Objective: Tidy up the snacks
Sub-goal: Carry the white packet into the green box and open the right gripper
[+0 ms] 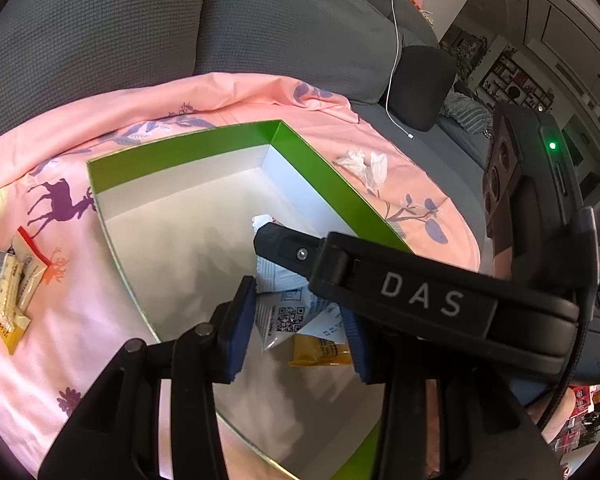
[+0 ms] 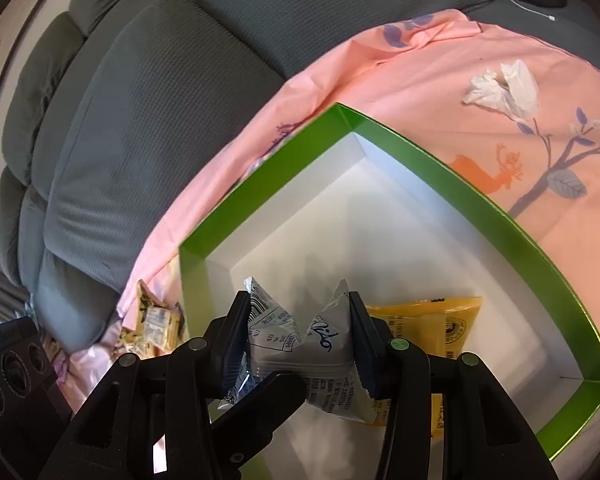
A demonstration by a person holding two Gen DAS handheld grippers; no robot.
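Note:
A green box with a white inside [image 1: 204,152] [image 2: 500,216] lies open on a pink cloth. My right gripper [image 2: 300,332] is shut on a white snack packet [image 2: 300,352] and holds it over the box floor, above a yellow snack packet [image 2: 440,320]. In the left wrist view the right gripper's body crosses in front, and the white packet [image 1: 284,316] and yellow packet [image 1: 320,352] sit between my left gripper's fingers. My left gripper [image 1: 300,332] is open around them, with gaps at both pads.
More snack packets lie on the pink cloth left of the box [image 1: 4,292] [image 2: 156,320]. A crumpled white tissue [image 1: 364,166] [image 2: 504,88] lies beyond the box. A grey sofa [image 1: 180,20] [image 2: 160,80] backs the cloth.

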